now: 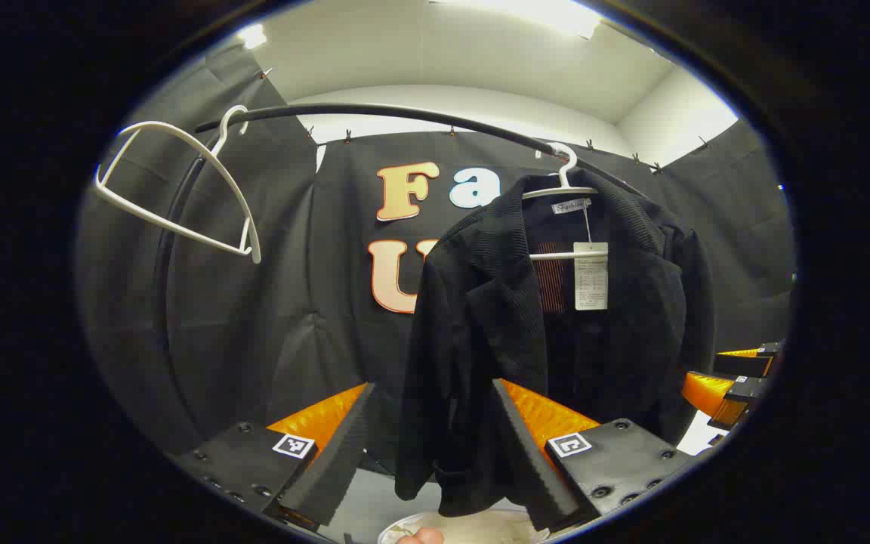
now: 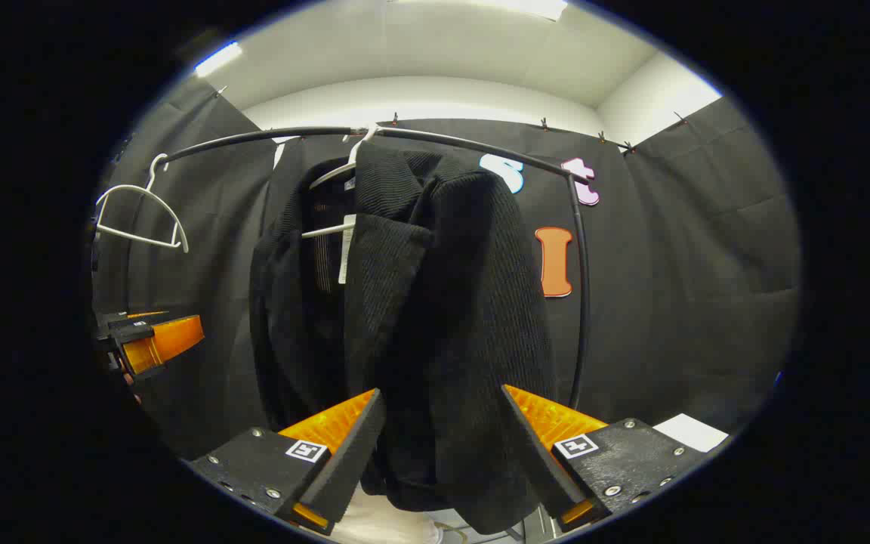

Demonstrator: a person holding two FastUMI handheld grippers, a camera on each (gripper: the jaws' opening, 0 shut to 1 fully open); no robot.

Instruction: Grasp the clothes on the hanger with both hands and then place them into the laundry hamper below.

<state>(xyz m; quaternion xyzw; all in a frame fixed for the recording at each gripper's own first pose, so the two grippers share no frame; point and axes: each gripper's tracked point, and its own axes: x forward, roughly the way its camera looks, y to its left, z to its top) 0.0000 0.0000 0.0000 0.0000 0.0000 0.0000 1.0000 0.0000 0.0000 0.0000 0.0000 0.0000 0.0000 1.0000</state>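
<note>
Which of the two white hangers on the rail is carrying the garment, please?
The white hanger toward the rail's right end in the left gripper view holds the black jacket. The other hanger, at the left end, hangs bare and tilted.

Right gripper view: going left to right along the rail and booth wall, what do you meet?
Left gripper at the edge → empty white hanger → black jacket on its hanger → the rail's downward post.

Hamper [image 1: 473, 527] below left gripper [image 1: 431, 453]: pale rim only, rest cut off by lower edge. Jacket [image 2: 420, 317] hem behind right gripper [image 2: 442, 461] fingers, contact indeterminable. Hanger [image 2: 337, 200] mostly hidden under jacket. Tag [image 1: 590, 276] print too small to read.
</note>
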